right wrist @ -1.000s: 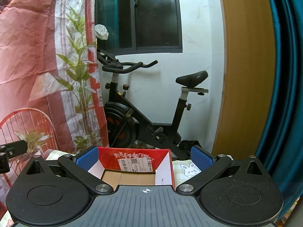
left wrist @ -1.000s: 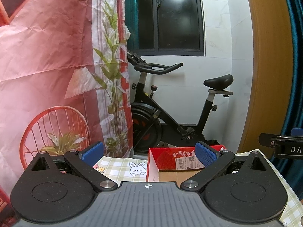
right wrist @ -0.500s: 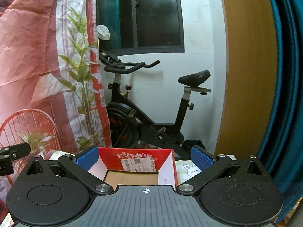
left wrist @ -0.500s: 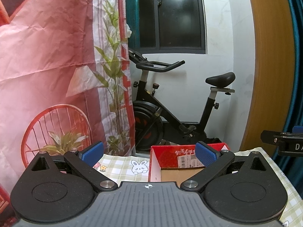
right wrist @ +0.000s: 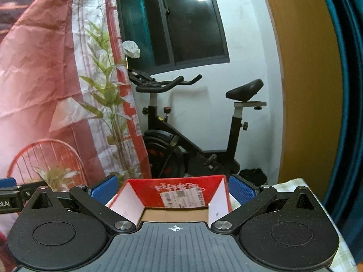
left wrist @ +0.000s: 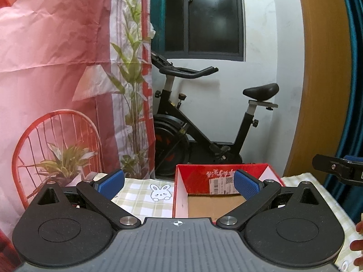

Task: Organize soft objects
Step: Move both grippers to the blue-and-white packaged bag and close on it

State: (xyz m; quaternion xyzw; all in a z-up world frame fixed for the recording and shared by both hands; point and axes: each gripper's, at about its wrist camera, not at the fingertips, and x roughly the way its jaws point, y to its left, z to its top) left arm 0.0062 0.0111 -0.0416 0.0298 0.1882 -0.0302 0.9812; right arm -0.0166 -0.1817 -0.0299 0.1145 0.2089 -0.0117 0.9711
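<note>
Red cardboard box (left wrist: 223, 190), top open, sits on the checked tablecloth (left wrist: 138, 195) at the far side of the table. Brown floor visible inside; white inner side walls; shipping label (right wrist: 182, 197) on the inner far wall under printed characters. No soft items visible in either view.

Left gripper (left wrist: 179, 182): jaws spread wide, nothing between the blue pads (left wrist: 111, 182). Its right pad overlaps the box's far wall in the left wrist view; its left pad hangs over the cloth near a printed rabbit (left wrist: 160, 192), just left of the box.

Right gripper (right wrist: 173, 187): also spread wide and holding nothing, blue pads (right wrist: 241, 191) flanking the box, one pad to each side in its own view. Its finger shows at the right edge of the left wrist view (left wrist: 338, 168); the left tool's finger shows at the left edge of the right wrist view (right wrist: 13, 192).

Behind the table: black exercise bike (left wrist: 204, 122) against a white wall, dark window (left wrist: 204, 15) above. Left: pink-red printed backdrop (left wrist: 56, 56) with a red chair and green plants. Right: wooden panel (right wrist: 306, 79), then teal curtain (right wrist: 347, 90).
</note>
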